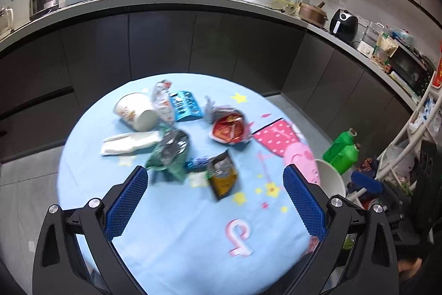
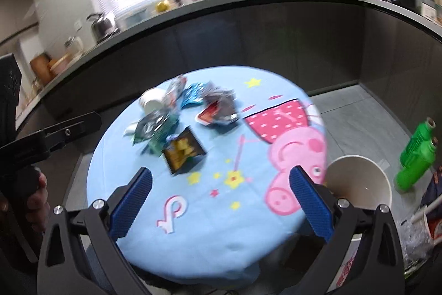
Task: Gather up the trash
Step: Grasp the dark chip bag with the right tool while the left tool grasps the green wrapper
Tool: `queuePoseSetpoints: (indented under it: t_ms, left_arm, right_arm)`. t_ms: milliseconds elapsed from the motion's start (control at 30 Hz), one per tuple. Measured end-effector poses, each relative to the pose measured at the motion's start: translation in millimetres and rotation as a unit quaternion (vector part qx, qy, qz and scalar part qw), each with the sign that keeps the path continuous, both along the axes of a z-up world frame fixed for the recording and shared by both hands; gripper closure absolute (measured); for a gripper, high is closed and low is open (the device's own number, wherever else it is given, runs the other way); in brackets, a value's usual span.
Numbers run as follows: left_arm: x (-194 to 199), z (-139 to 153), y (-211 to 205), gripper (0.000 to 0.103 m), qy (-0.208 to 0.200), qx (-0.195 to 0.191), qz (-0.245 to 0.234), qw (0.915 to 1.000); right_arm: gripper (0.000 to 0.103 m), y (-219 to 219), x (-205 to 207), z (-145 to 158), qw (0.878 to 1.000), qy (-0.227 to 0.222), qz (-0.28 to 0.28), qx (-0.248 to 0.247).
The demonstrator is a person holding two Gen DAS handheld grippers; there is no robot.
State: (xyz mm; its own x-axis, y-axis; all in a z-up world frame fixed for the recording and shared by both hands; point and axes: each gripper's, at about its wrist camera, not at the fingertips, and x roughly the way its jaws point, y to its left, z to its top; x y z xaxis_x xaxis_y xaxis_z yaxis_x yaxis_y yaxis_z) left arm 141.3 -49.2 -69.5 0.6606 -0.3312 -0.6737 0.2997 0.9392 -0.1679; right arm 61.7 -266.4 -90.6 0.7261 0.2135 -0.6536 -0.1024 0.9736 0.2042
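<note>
- Nearest, the left gripper point(image 1: 215, 201) and right gripper point(image 2: 221, 202) both hang over the table point(image 2: 199, 245) with fingers spread wide, holding nothing.
- The white bin point(image 2: 359, 184) stands just beside the table's right edge — it looks empty.
- Farther on, the wrappers point(image 1: 171, 151), snack bag point(image 2: 183, 154), red tray point(image 1: 229, 129) and paper cup point(image 1: 135, 111) lie clustered on the cloth, so collecting seems not yet begun.

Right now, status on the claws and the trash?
Left claw open, empty. Right claw open, empty. Wrappers and cup on table. Nothing blocking.
</note>
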Motion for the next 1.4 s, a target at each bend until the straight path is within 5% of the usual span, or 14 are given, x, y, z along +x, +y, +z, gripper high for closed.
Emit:
queuePoseSetpoints:
  t_ms: [300, 567, 767, 833, 1400]
  left_arm:
    - [9.5, -26.7, 62.6, 0.009, 0.045, -0.022, 0.043, 0.9978]
    - [20.4, -40.4, 84.9, 0.009, 0.058, -0.031, 0.048, 0.9967]
    - [38.1, -49.1, 81.7, 0.018, 0.065, -0.03, 0.034, 0.9969]
    - [46.7, -54.3, 77.3, 0.022, 0.07, -0.029, 0.025, 0.9968]
    - [137.7, -99.4, 28.2, 0.063, 0.114, 0.006, -0.008, 0.9935]
  right_arm:
    - [0.004, 67.2, 57.8, -36.4, 0.995, 0.071, 0.058, -0.027]
    - [0.012, 69.5, 112.4, -66.8, 0.989, 0.137, -0.01, 0.047]
    - [0.032, 67.9, 126.7, -82.7, 0.985, 0.161, -0.037, 0.041]
    - [0.071, 66.2, 128.5, -87.3, 0.984, 0.168, -0.036, 0.04]
    - [0.073, 44.0, 91.1, -68.3, 0.99, 0.138, -0.034, 0.017]
